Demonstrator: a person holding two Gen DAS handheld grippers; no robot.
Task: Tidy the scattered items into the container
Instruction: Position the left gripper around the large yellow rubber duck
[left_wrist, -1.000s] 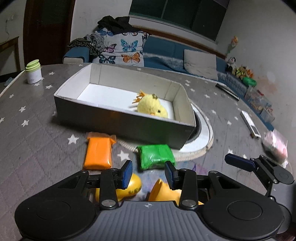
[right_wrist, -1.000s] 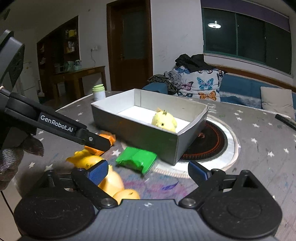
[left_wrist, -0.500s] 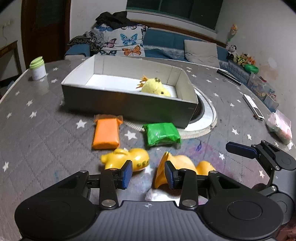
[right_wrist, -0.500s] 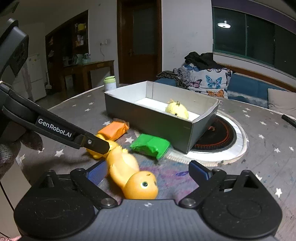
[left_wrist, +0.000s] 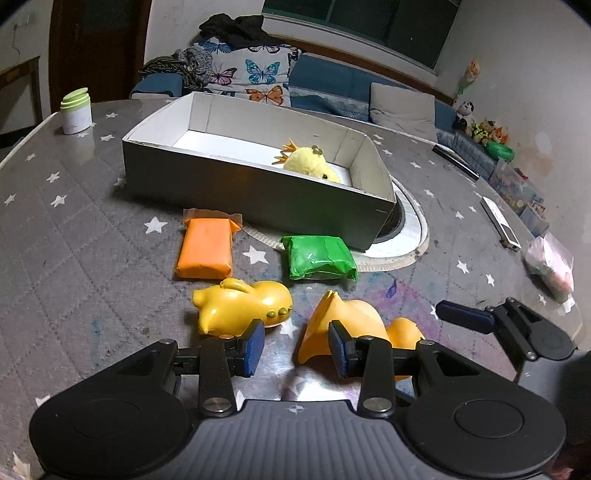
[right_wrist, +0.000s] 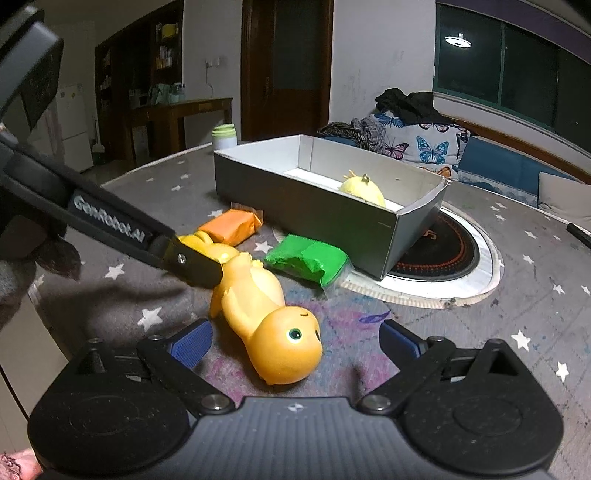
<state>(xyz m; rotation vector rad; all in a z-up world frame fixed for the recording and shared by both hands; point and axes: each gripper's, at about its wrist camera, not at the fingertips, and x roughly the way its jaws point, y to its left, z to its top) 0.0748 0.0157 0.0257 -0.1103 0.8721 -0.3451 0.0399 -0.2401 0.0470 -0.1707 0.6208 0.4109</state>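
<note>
pulled back from the grey box, plush chick inside. left gripper part open, empty, between yellow toy and orange figure. right gripper spread wide around figure's head, pickup likely next.

green-lidded jar | remote | butterfly cushion | induction ring

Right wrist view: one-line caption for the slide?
Open right gripper above orange toy figure lying on the starred table, grey box behind.
</note>
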